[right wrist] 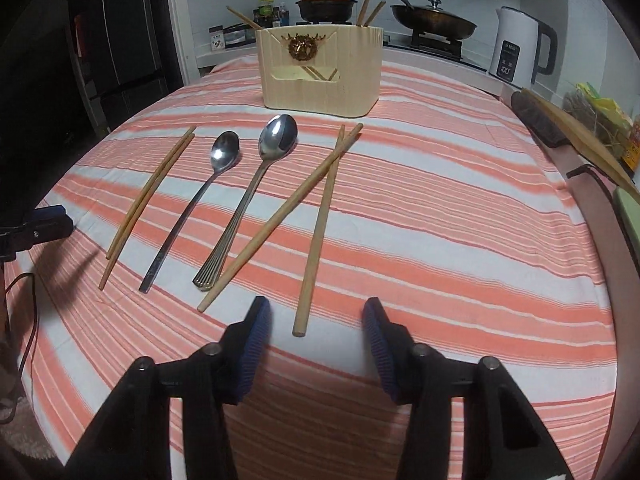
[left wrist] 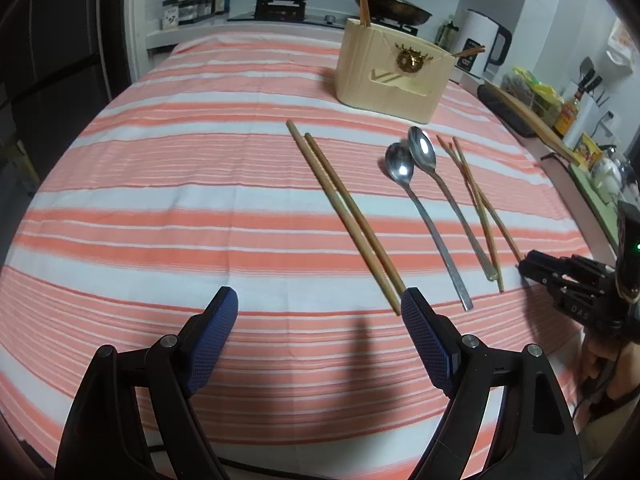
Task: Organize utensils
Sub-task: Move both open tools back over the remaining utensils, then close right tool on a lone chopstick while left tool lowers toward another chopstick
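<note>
A cream utensil holder (left wrist: pixel 390 72) (right wrist: pixel 322 72) stands at the far side of the striped table and holds some chopsticks. On the cloth lie a parallel pair of chopsticks (left wrist: pixel 344 216) (right wrist: pixel 148 196), two metal spoons (left wrist: pixel 424 216) (right wrist: pixel 224 192) and a crossed pair of chopsticks (left wrist: pixel 476 204) (right wrist: pixel 320 216). My left gripper (left wrist: pixel 320 308) is open and empty, its right finger beside the near tips of the parallel pair. My right gripper (right wrist: pixel 316 316) is open and empty, with the near end of one crossed chopstick between its fingers. The right gripper also shows in the left wrist view (left wrist: pixel 568 280).
A striped tablecloth (left wrist: pixel 180 208) covers the table. Behind it a counter holds a stove with a pot (right wrist: pixel 326 4), a pan (right wrist: pixel 432 20) and a white kettle (right wrist: pixel 520 46). Bags and bottles (left wrist: pixel 560 100) line the right side.
</note>
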